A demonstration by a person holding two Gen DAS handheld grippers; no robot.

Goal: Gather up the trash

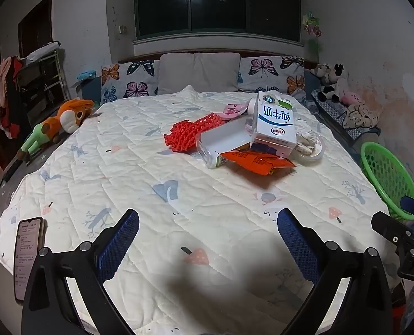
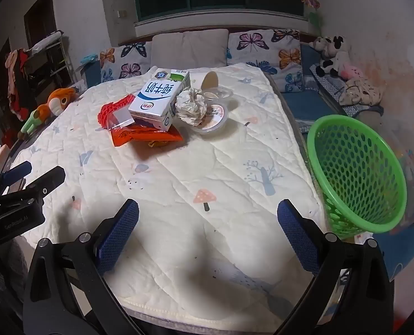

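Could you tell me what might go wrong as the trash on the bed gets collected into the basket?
1. The milk carton lies atop the orange wrapper and clear plastic; pulling one may scatter the rest.
2. The plastic cup looks smeared with residue, so tipping it could stain the quilt.
3. The green basket leans off the bed's edge; a loose drop could miss.

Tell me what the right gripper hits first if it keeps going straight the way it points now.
Most likely the bare quilt itself. The right gripper is open, angled down at the bed, with only fabric between its fingers. The trash pile, with the milk carton on top, lies further on and left of that line; depth is uncertain.
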